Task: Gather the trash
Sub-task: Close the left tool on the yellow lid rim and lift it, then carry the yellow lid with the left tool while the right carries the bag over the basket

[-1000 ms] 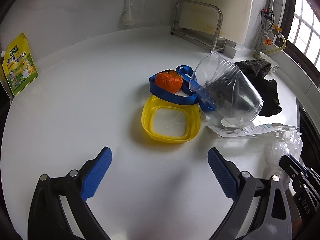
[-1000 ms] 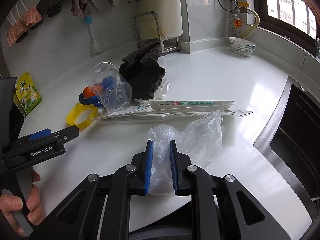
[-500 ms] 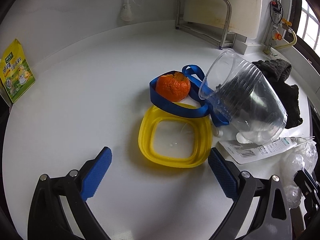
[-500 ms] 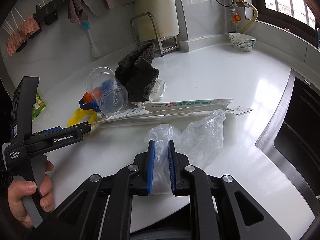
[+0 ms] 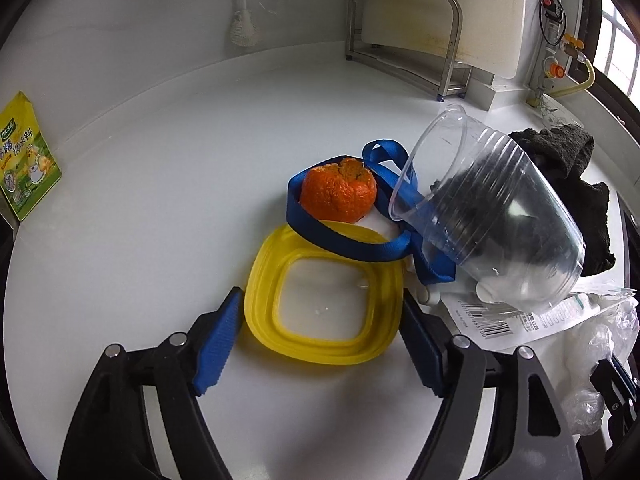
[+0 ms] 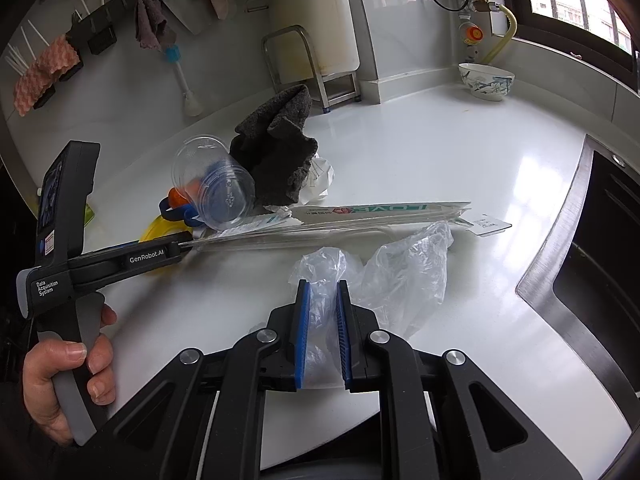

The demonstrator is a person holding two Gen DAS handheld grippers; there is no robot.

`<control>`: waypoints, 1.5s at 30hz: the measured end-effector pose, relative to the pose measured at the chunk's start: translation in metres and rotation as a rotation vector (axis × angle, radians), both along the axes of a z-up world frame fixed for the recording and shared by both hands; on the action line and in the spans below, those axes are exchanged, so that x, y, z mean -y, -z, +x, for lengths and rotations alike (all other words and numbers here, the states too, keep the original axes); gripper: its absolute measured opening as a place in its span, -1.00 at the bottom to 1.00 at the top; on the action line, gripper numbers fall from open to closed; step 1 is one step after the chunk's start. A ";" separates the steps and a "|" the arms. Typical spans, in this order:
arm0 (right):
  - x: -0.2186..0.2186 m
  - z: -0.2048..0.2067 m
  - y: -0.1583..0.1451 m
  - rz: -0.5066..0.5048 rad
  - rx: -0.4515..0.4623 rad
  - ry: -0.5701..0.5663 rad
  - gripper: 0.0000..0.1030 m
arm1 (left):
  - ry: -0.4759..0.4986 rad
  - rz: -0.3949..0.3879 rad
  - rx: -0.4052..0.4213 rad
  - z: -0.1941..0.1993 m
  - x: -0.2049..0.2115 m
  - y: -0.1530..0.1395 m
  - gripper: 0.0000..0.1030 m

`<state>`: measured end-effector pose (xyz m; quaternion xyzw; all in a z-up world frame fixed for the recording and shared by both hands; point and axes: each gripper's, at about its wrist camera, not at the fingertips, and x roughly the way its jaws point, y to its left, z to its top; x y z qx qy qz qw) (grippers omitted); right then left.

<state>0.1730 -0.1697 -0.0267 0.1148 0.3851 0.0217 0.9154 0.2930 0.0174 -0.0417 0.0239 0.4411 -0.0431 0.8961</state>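
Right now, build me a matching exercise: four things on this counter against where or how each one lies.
Things:
1. orange peel
2. clear cup
3. yellow lid
4. plastic bag

States:
A. pinched by the right gripper
B. between the open left gripper's fingers
C. ringed by the blue strap
D. tipped on its side

Pairs: 1-C, 2-D, 3-B, 4-A

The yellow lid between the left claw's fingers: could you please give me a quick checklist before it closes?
1. Left claw open, straddling the yellow lid: ok.
2. Lid free of other items: not ok, the blue strap lies over its far rim.
3. Orange peel off the lid: ok.
4. Clear cup stable: cannot tell, it rests tilted.
5. Right claw clamped on the plastic bag: ok.
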 end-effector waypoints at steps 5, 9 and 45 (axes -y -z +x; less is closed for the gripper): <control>-0.003 -0.006 0.001 -0.018 0.009 -0.003 -0.75 | -0.001 -0.005 0.008 -0.005 0.000 -0.003 0.32; -0.006 -0.010 0.000 -0.035 0.010 -0.013 -0.75 | -0.011 -0.024 0.012 -0.013 -0.007 -0.006 0.32; 0.015 -0.177 -0.016 0.002 0.029 0.019 -0.76 | 0.200 -0.051 0.122 -0.244 0.023 -0.045 0.32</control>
